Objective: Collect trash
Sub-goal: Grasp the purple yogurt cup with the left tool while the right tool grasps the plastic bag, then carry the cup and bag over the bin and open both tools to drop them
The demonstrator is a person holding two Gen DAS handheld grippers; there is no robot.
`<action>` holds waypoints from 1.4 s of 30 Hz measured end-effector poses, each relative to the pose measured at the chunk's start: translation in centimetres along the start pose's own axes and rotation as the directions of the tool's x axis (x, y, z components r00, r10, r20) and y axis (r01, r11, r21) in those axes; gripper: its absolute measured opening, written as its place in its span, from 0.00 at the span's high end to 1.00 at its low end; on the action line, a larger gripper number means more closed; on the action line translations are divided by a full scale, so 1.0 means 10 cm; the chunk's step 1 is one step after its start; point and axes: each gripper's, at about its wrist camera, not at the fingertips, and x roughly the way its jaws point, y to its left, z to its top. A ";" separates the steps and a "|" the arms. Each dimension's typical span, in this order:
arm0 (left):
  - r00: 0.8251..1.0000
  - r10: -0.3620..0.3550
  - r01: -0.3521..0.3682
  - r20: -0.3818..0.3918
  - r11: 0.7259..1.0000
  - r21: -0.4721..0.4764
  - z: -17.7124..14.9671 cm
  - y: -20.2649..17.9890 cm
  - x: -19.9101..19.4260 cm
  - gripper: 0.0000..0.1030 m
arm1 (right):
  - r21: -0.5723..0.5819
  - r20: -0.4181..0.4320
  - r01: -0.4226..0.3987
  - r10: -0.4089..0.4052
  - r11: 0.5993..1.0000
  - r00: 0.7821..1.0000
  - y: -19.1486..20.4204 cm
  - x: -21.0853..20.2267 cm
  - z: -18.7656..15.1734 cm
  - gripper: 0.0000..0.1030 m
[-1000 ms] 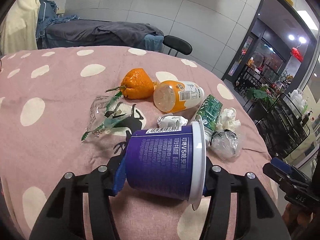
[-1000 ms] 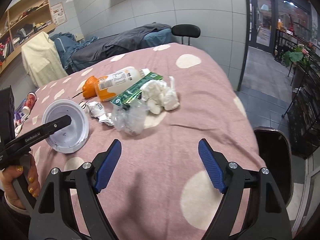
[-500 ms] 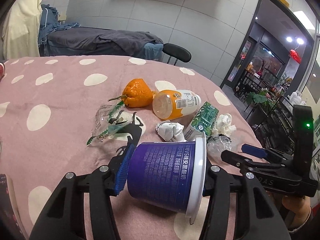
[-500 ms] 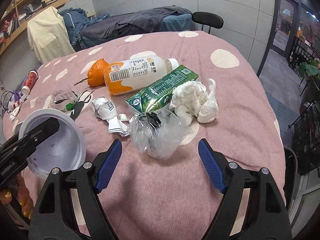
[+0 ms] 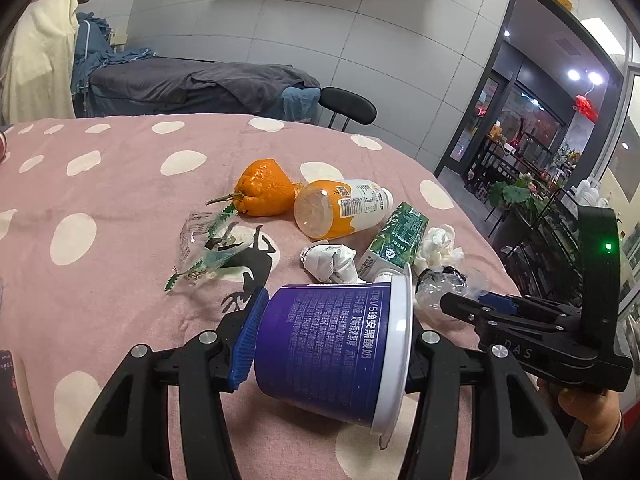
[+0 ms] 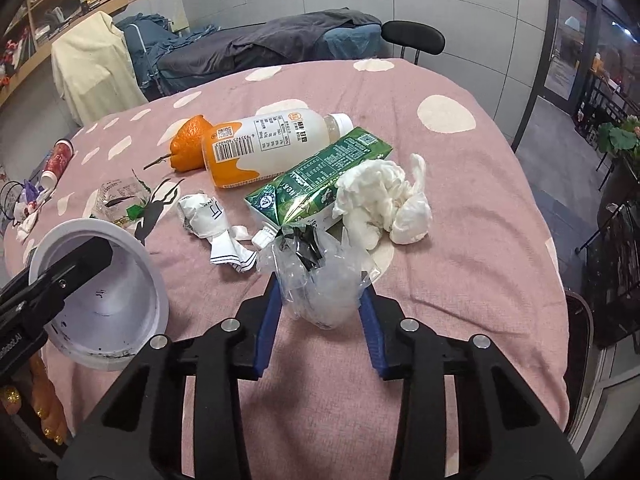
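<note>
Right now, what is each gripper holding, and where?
Left gripper: purple yogurt tub, clamped base to rim. Right gripper: closing around the crumpled clear plastic bag, at its near end.

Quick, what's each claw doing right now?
Left claw: shut on the purple plastic yogurt tub.
Right claw: closing around the crumpled clear plastic wrapper.

Purple yogurt tub (image 5: 328,348) on its side, white rim rightward, clamped above pink dotted cloth, crumpled clear plastic bag (image 6: 320,280) between blue pads, green carton (image 6: 316,184) lying flat, white tissue wad (image 6: 384,200) beside it, orange-white bottle (image 6: 264,144) on its side, crumpled paper (image 6: 212,220), clear wrapper (image 5: 208,248)
</note>
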 end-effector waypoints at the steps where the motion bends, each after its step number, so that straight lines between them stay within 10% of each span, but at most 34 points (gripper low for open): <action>1: 1.000 -0.005 0.005 -0.001 1.000 -0.001 -0.01 -0.01 0.00 0.49 | 0.005 0.013 0.003 -0.003 1.000 1.000 -0.02 -0.05 -0.02 0.63; 24: 0.988 -0.153 0.155 -0.024 0.974 0.162 -0.06 -0.94 0.07 0.49 | 0.227 0.176 0.189 -0.231 0.955 0.957 -1.03 -0.91 -0.66 0.63; 42: 0.946 -0.308 0.324 -0.100 0.892 0.315 -0.08 -1.92 0.28 0.49 | 0.467 0.037 0.351 -0.414 0.812 0.909 -2.25 -0.95 -1.21 0.63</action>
